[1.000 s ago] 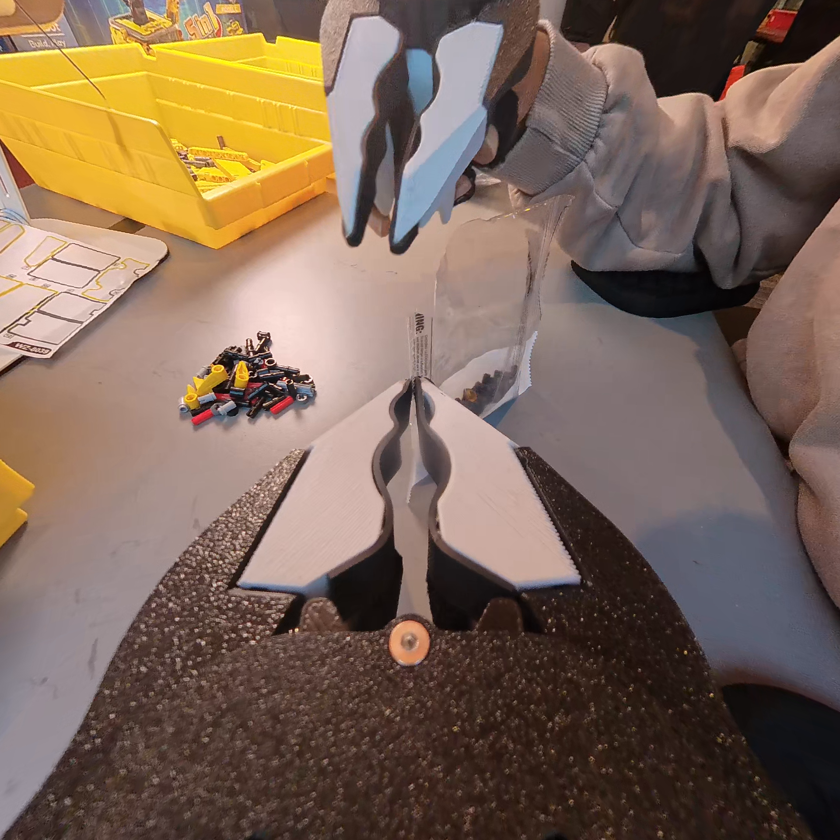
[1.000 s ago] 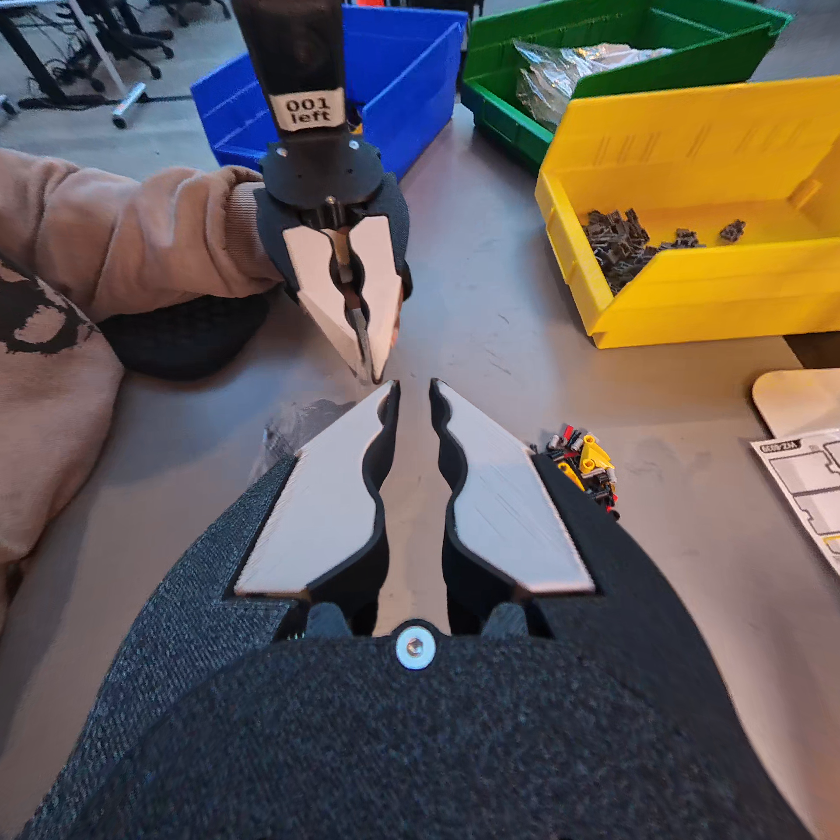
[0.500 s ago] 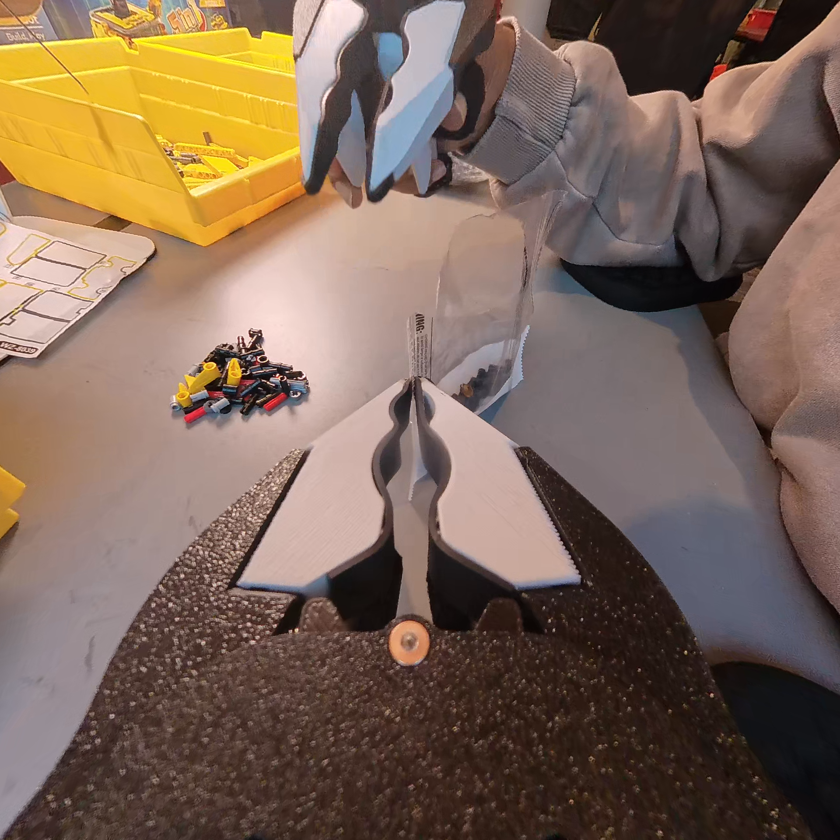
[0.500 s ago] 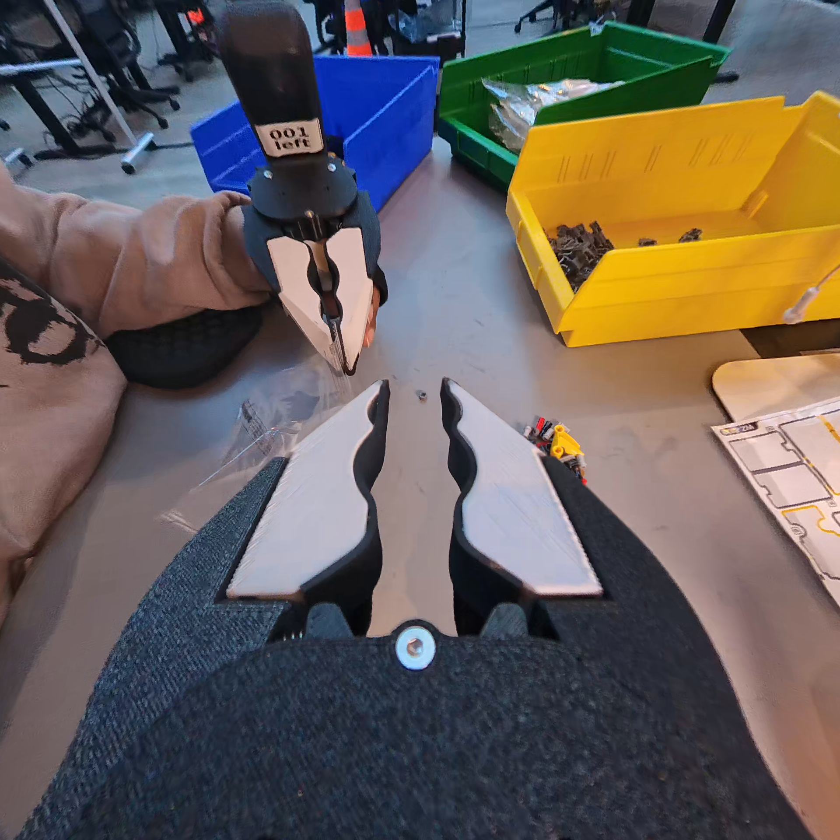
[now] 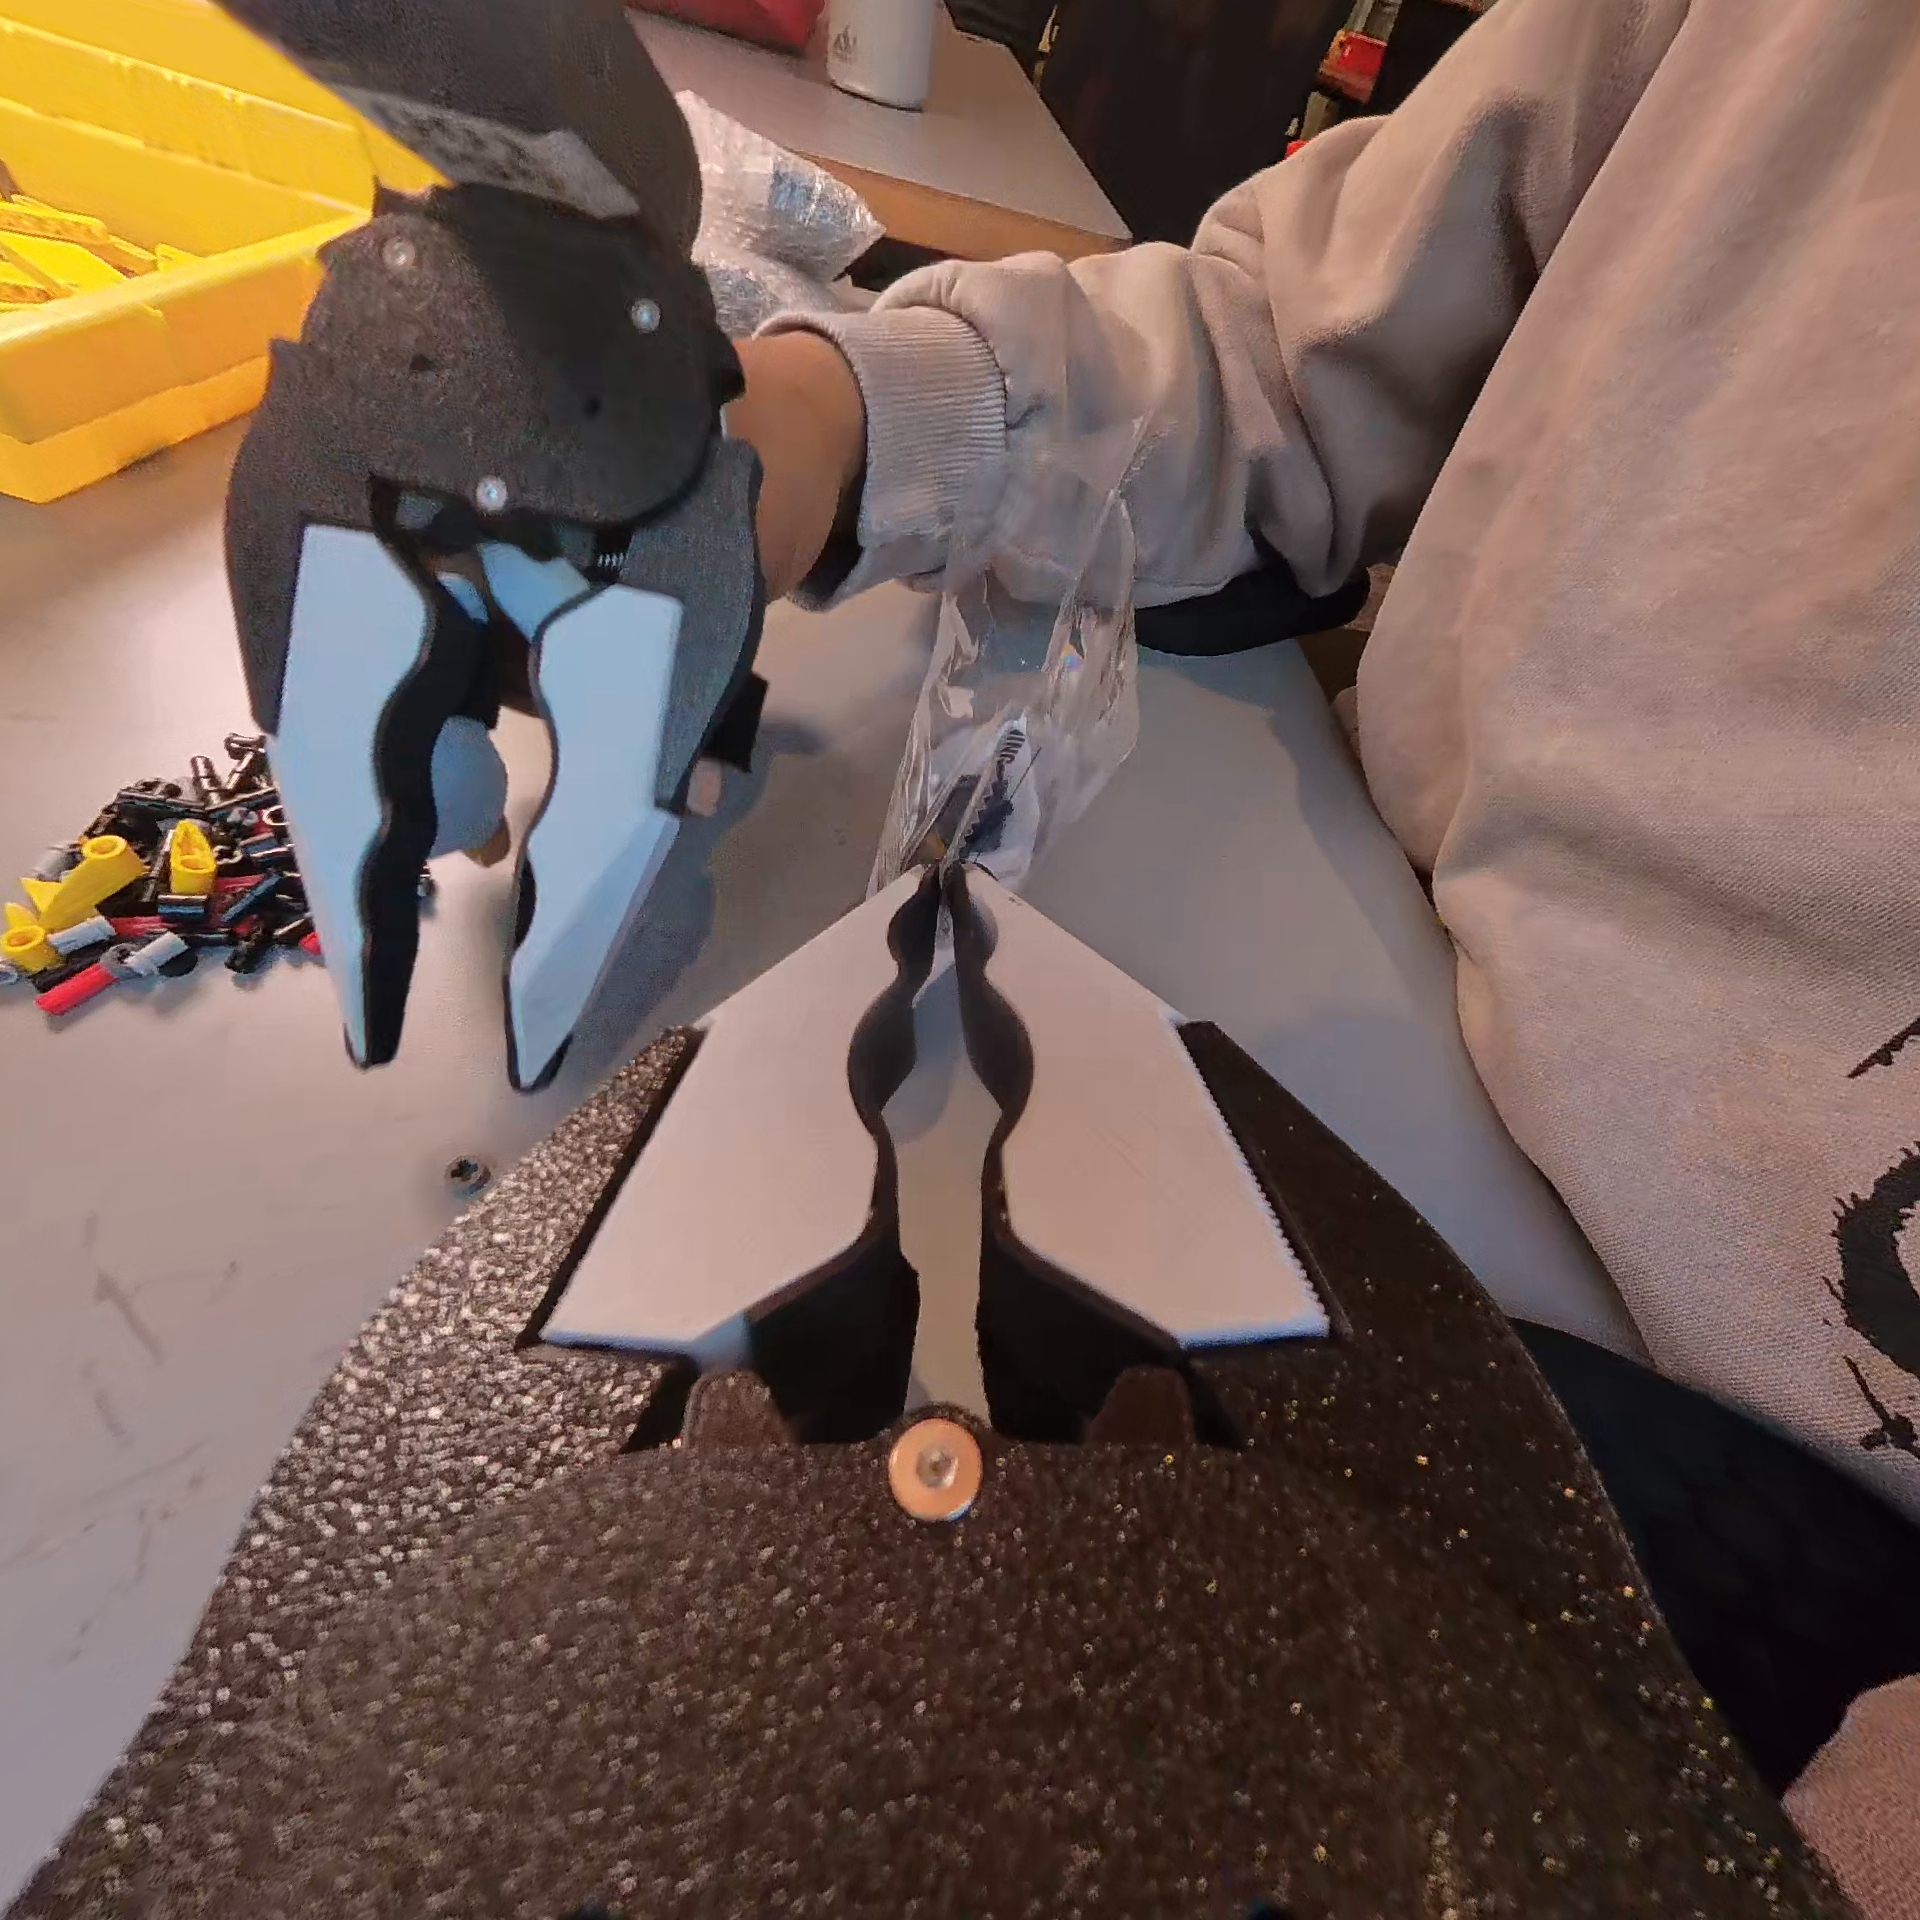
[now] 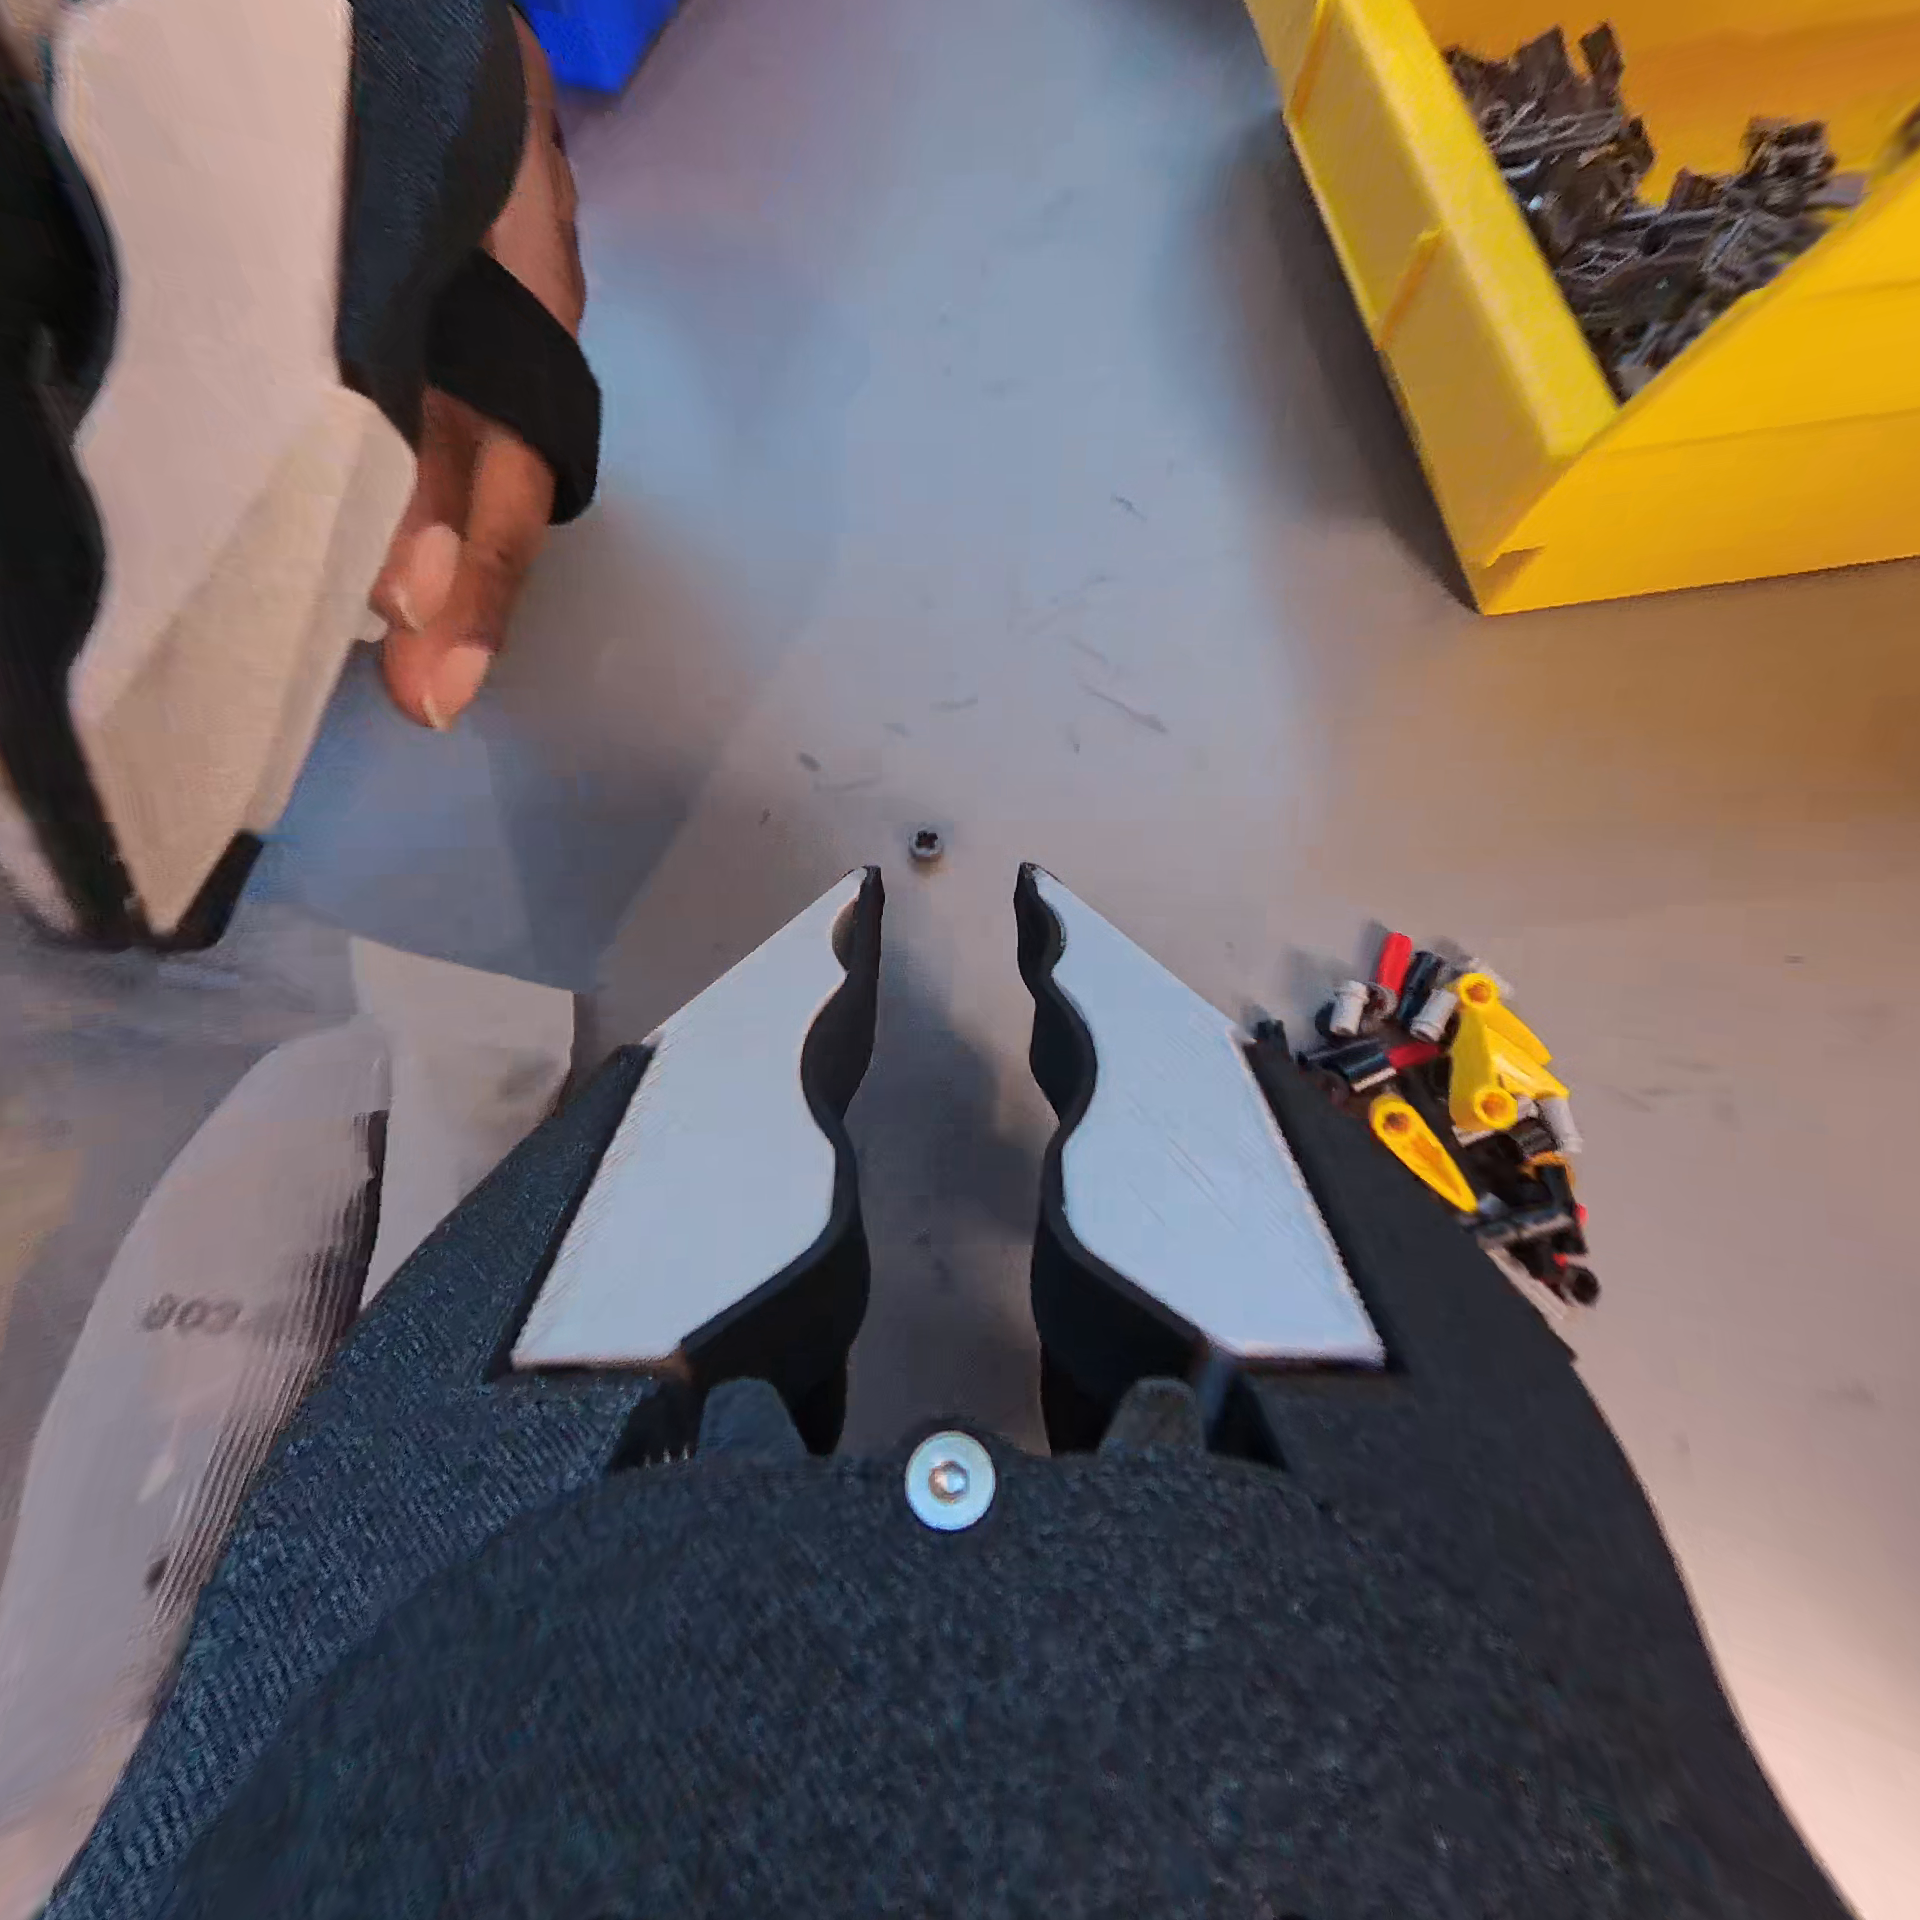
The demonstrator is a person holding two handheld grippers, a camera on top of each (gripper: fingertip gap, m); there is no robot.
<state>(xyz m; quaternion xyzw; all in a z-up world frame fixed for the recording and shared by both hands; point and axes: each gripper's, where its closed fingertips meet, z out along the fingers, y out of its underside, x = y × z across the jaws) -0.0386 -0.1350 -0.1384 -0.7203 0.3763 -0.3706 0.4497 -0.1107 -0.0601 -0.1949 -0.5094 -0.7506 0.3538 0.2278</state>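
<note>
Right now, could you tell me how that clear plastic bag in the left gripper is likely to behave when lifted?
Probably floppy: the clear plastic bag crumples and sags above the shut left gripper. Likely light, holding few small dark pieces. The film looks glossy, so it may slip.

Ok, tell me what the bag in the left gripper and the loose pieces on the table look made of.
Bag: thin clear plastic film, glossy; it crinkles and shows the sleeve behind it. The left gripper pinches its edge.
Loose pieces: likely hard moulded plastic in yellow, black, red and grey, with smooth, slightly shiny faces.
</note>
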